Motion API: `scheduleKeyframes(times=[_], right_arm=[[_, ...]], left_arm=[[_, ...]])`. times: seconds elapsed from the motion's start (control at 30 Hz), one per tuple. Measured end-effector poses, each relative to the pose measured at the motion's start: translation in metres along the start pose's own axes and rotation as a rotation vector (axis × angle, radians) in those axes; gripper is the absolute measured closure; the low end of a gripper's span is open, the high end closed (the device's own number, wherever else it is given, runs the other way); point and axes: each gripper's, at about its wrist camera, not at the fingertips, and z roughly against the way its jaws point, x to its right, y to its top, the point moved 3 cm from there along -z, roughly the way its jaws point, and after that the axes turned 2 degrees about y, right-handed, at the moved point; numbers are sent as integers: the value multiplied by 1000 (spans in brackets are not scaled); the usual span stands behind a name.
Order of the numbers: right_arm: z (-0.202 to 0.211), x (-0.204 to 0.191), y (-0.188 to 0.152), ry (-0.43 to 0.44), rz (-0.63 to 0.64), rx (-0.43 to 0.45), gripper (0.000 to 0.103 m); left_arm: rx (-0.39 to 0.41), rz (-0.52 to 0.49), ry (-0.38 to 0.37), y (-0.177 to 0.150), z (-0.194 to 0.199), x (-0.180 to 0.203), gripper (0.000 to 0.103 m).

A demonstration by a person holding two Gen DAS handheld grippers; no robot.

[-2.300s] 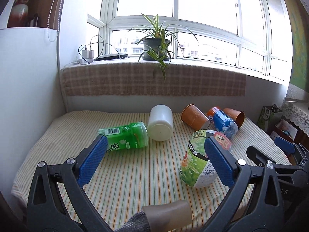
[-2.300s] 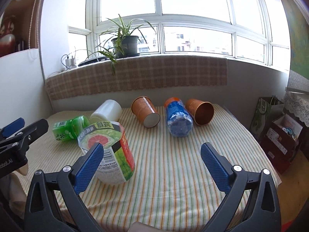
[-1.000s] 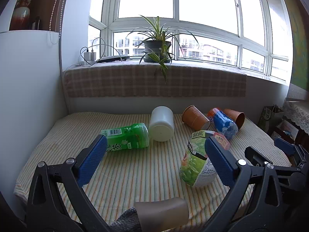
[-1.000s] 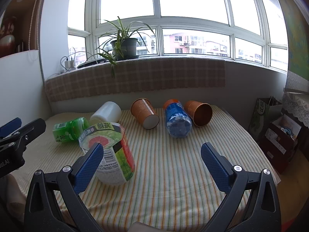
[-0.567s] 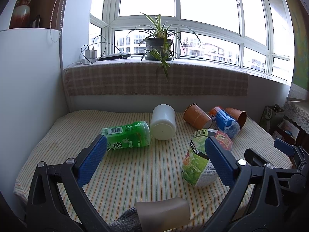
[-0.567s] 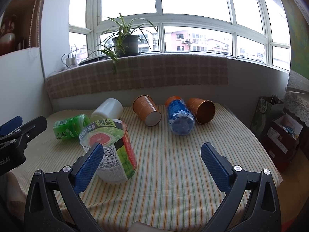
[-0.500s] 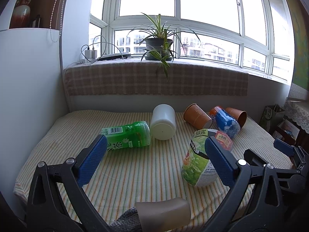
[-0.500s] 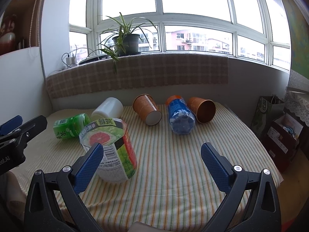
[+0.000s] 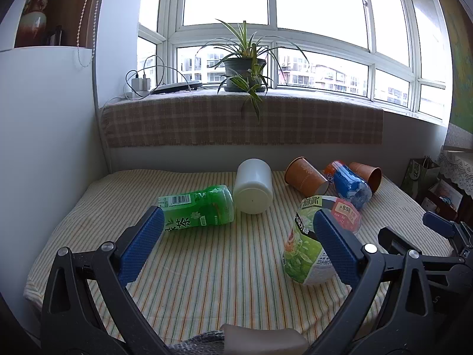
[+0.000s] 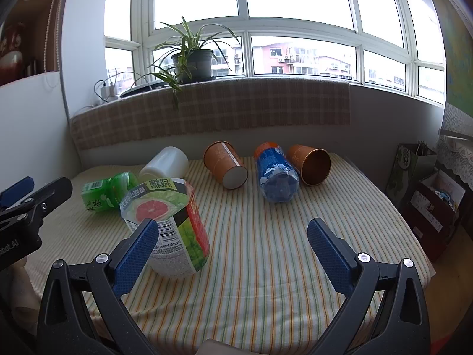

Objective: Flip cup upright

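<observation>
You have righted nothing yet: both your left gripper [image 9: 236, 239] and right gripper [image 10: 232, 244] gape empty, and each cup [image 10: 226, 164] lies sideways at the table's [image 10: 266, 254] far side.

A striped-cloth table [image 10: 266, 251] carries a green bottle [image 10: 100, 192], white plastic cup [image 10: 165, 162], two orange paper cups [image 10: 224, 164], blue bottle [image 10: 276, 177] and grapefruit-label cup [image 10: 168, 224], all toppled
</observation>
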Motion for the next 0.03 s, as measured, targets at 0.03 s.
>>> scheduleKeyframes(times=[0.03], right_arm=[[0, 0, 0, 1, -1, 2, 3]], left_arm=[[-3, -4, 4, -1, -1, 1, 1]])
